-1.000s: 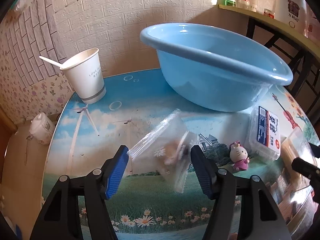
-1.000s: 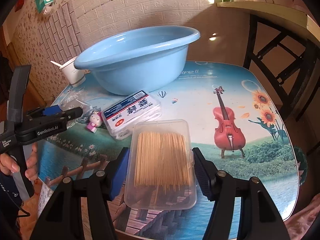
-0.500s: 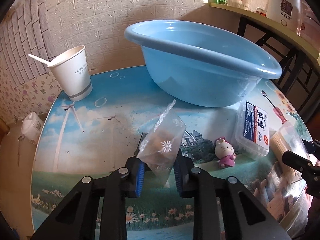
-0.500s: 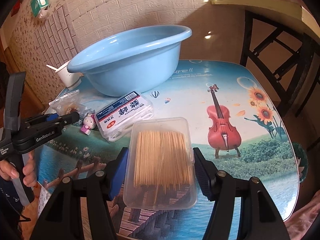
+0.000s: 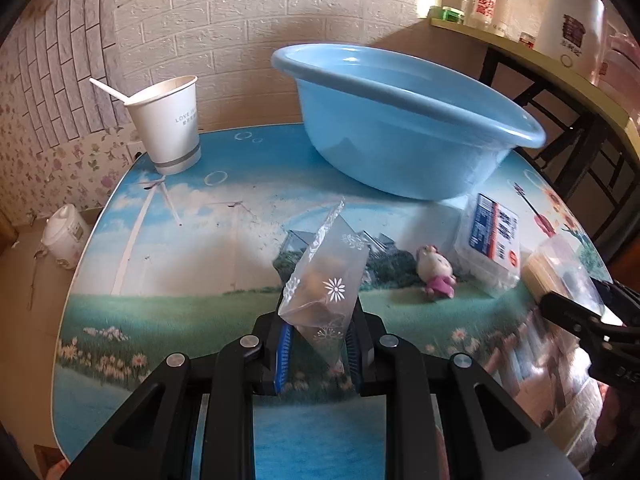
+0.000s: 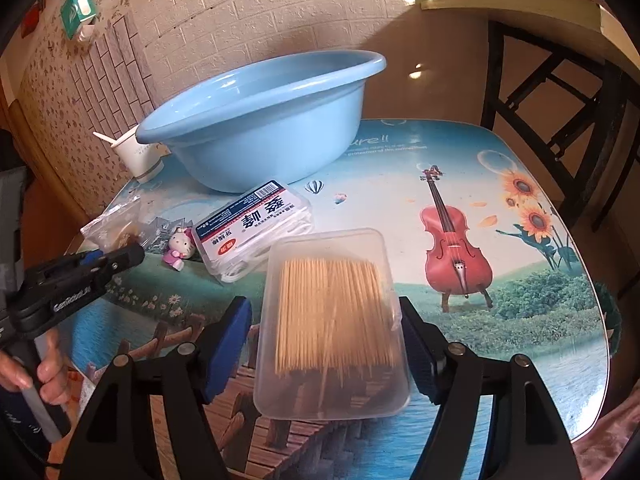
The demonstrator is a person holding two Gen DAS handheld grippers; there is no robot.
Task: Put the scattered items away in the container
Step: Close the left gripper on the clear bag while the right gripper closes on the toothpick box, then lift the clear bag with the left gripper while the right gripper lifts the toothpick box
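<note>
A light blue basin (image 5: pixel 400 152) stands at the back of the picture-printed table (image 5: pixel 224 184). My left gripper (image 5: pixel 318 344) is shut on a clear daisy-print bag (image 5: pixel 328 280) with brown pieces inside, held just above the table. The right wrist view shows the same bag (image 6: pixel 112 228) at the far left. My right gripper (image 6: pixel 322 320) straddles a clear toothpick box (image 6: pixel 332 316); its jaws are opening, and there is a gap beside the left pad. Between the two lie a small pink-and-white cat toy (image 5: pixel 434 272) and a white labelled floss box (image 5: pixel 490 244).
A paper cup (image 5: pixel 168 124) with a spoon stands back left by the brick wall. A dark chair (image 6: pixel 560 92) and a shelf with bottles (image 5: pixel 484 4) are on the right. A white rice cooker (image 5: pixel 64 236) sits on the floor left of the table.
The left jaws closed on the bag and tipped it upright off the table. The right jaws spread away from the toothpick box, which stayed put.
</note>
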